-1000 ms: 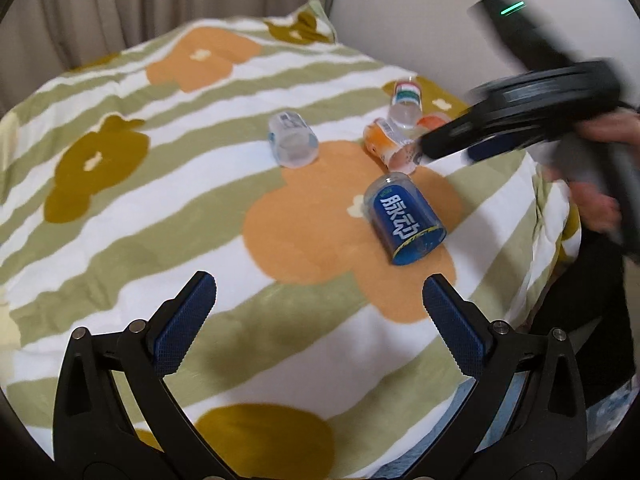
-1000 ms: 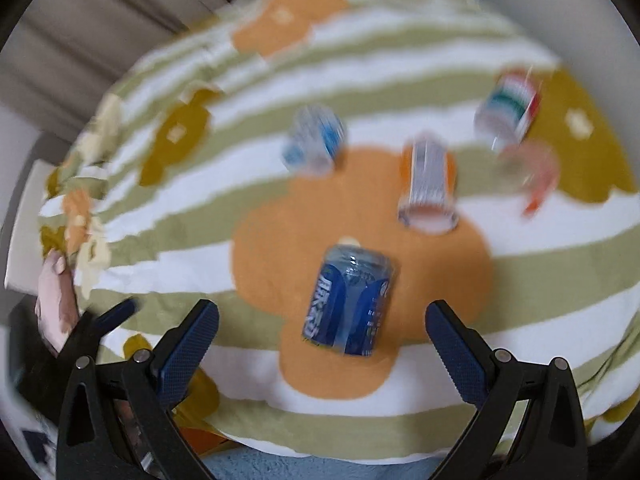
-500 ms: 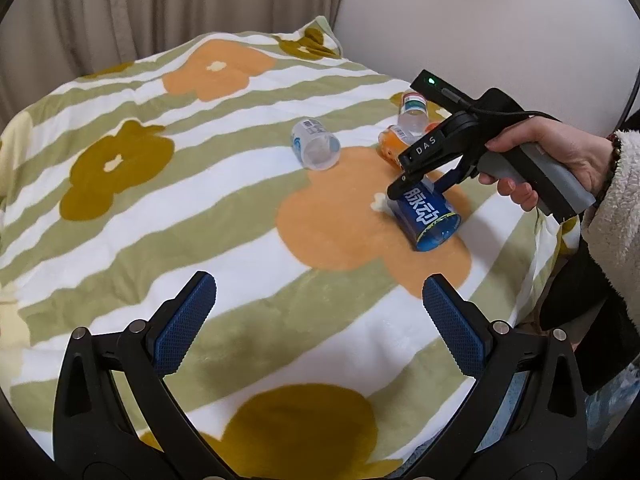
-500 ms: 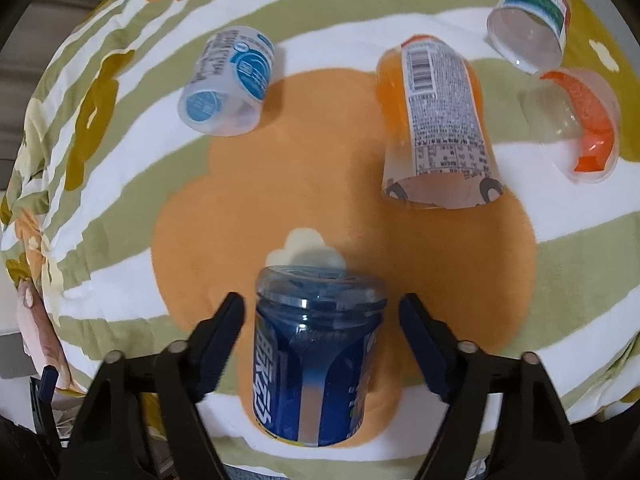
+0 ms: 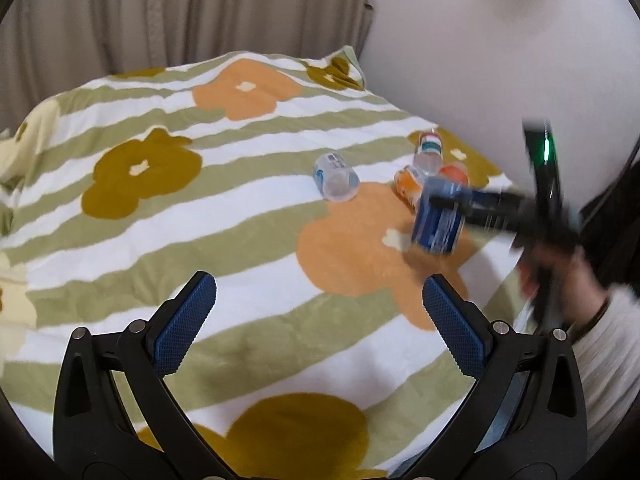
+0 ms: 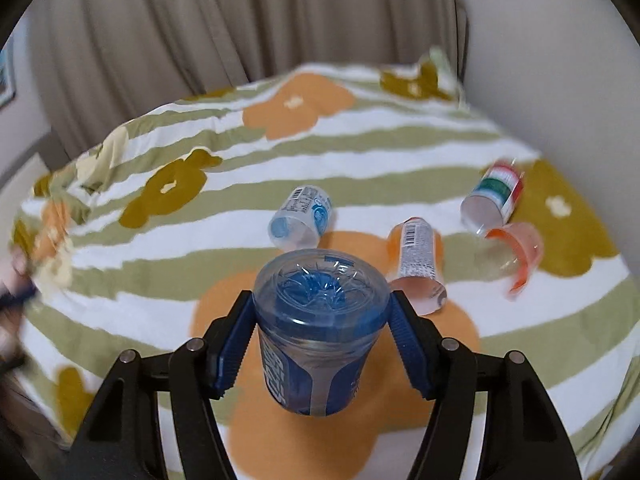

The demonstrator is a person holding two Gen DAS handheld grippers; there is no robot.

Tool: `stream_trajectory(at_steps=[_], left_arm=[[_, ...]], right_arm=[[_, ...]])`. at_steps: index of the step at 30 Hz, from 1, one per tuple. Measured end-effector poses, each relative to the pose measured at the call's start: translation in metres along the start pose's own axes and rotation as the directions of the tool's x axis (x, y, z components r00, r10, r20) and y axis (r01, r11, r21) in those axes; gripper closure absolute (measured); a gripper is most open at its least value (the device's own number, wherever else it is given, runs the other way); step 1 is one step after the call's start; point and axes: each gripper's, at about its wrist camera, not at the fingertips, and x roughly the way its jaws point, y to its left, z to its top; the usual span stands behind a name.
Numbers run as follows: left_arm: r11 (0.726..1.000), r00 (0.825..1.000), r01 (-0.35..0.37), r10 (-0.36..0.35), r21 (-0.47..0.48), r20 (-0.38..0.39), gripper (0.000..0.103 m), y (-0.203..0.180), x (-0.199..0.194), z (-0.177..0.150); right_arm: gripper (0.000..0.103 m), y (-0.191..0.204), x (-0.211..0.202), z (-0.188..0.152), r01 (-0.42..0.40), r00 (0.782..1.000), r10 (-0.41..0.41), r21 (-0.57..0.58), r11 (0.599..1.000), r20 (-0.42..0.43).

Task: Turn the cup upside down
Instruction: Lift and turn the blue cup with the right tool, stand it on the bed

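Note:
My right gripper is shut on the blue cup. The cup hangs just above the orange flower of the blanket, closed base up and mouth down. In the left wrist view the blue cup and the right gripper are blurred with motion at the right. My left gripper is open and empty, low over the blanket and well left of the cup.
Several other cups lie on their sides beyond: a light-blue one, an orange one, a red-green-white one and a clear red one. A curtain and a white wall stand behind the bed.
My right gripper closed on the blue cup, which lay on its side, lifted it and turned it base up. The left gripper drew back slightly.

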Motion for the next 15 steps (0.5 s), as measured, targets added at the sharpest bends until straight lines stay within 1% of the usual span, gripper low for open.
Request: stream_trajectory(at_steps=[2, 3, 5, 8, 11, 13, 15], left_arm=[[1.000, 1.000, -0.007, 0.008, -0.011, 0.008, 0.000, 0.000, -0.005, 0.000], [1.000, 1.000, -0.015, 0.015, -0.010, 0.011, 0.000, -0.001, -0.006, 0.000], [1.000, 1.000, -0.025, 0.025, 0.004, 0.008, 0.000, -0.004, -0.007, -0.001], [0.999, 0.999, -0.036, 0.037, 0.026, -0.003, 0.000, -0.012, -0.004, -0.002], [0.999, 0.999, -0.028, 0.029, 0.035, -0.013, 0.000, -0.017, 0.000, -0.003], [0.999, 1.000, -0.025, 0.025, 0.039, -0.014, 0.000, -0.019, 0.001, -0.002], [0.999, 0.999, -0.030, 0.030, 0.042, -0.011, 0.000, -0.022, 0.002, -0.001]], right_arm=[[0.041, 0.011, 0.002, -0.017, 0.067, 0.997, -0.063, -0.084, 0.994, 0.049], [0.041, 0.014, 0.001, -0.022, 0.079, 0.995, -0.072, -0.103, 0.992, 0.068], [0.041, 0.018, 0.000, -0.034, 0.100, 0.989, -0.084, -0.127, 0.987, 0.122], [0.041, 0.020, 0.000, -0.041, 0.135, 0.978, -0.111, -0.129, 0.982, 0.179], [0.041, 0.015, 0.004, -0.042, 0.135, 0.974, -0.115, -0.094, 0.986, 0.193], [0.041, 0.011, 0.006, -0.045, 0.119, 0.978, -0.105, -0.071, 0.990, 0.182], [0.041, 0.013, 0.005, -0.051, 0.120, 0.979, -0.106, -0.071, 0.990, 0.173]])
